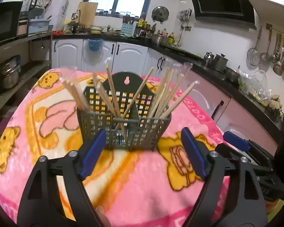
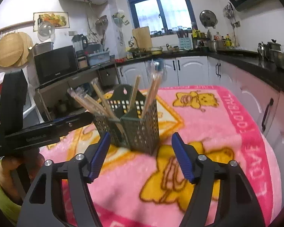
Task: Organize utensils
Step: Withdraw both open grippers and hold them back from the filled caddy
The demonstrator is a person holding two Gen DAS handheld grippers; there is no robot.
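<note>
Both claws spread and empty in front of a basket full of chopsticks

The dark perforated utensil basket (image 1: 123,124) stands upright at the middle of the left wrist view on the pink cartoon blanket (image 1: 47,117), with the wooden chopsticks (image 1: 113,94) fanned out of its compartments, some seemingly in clear wrappers, though blur makes that hard to confirm. The left gripper (image 1: 142,151) sits low in the frame just short of the basket, jaws wide with nothing between them; the right gripper (image 2: 141,157) is likewise spread and empty at the bottom of its own view. I judge the risks as these: the basket is light and rests on soft cloth, so a nudge from either blue pad could tip it, and the leaning sticks could snag a finger and spill out.
</note>
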